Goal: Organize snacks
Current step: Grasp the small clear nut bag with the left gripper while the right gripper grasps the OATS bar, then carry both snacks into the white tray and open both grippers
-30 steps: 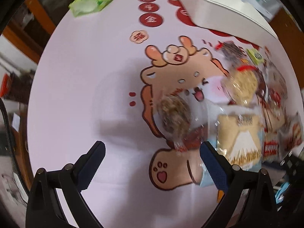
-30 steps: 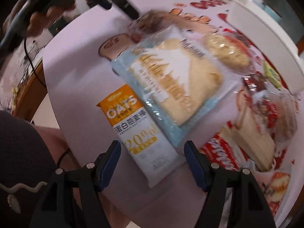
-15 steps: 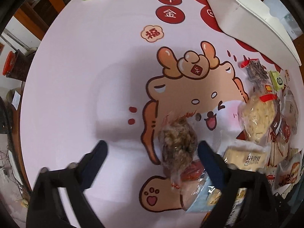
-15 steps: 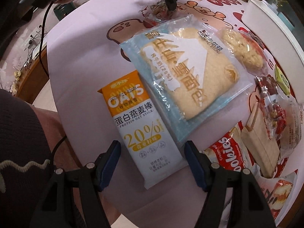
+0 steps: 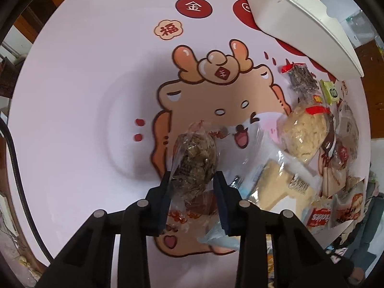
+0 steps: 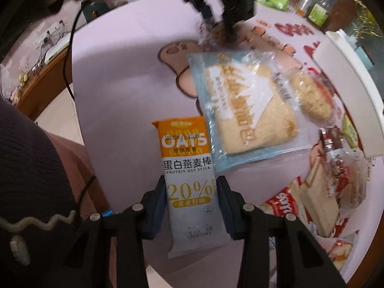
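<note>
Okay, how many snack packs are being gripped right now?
2. The left gripper is shut on the clear-wrapped dark snack ball; the right gripper is shut on the oat stick.

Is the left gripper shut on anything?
Shut: the left gripper has just closed, pads pressing both sides of the clear-wrapped dark snack.

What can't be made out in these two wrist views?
- Left wrist: white tray interior; only its outer wall shows.
- Left wrist: snack under the clear-wrapped dark brown snack; the left gripper covers it.
- Right wrist: white-and-orange oat bar lower print, too faint.
- Right wrist: left gripper's tips, motion-blurred.
</note>
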Available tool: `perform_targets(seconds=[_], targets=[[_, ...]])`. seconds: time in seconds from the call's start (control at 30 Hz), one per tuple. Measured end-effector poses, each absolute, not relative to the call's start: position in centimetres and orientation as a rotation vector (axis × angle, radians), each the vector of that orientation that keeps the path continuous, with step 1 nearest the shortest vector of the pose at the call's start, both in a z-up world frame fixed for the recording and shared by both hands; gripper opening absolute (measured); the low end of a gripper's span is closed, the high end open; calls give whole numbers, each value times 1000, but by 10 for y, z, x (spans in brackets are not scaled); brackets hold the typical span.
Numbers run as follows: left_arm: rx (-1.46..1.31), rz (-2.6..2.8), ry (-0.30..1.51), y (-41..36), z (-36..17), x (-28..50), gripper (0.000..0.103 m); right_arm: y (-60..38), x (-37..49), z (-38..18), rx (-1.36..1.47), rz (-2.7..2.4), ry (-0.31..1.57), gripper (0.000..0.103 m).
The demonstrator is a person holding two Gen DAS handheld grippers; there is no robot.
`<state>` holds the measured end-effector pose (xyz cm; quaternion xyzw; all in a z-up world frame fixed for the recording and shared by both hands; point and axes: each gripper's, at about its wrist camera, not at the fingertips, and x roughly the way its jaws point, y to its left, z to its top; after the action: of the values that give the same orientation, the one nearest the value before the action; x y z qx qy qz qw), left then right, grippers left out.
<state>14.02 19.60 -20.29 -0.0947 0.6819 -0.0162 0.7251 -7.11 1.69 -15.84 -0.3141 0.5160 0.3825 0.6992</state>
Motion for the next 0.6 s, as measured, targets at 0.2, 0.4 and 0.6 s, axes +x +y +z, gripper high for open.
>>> perform_targets(seconds=[0.2,0.4,0.6], targets=[[-230,-41,1453,213,-178,122,32,-2,-62,-120,-576,840,1122,38],[-188,-81,1367,221,-118,109,32,-15,-27,-81,-405,814,1095,19],[-168,-162,1249,201,-57,125,32,-30,7,-42,-281,727,1018,19]])
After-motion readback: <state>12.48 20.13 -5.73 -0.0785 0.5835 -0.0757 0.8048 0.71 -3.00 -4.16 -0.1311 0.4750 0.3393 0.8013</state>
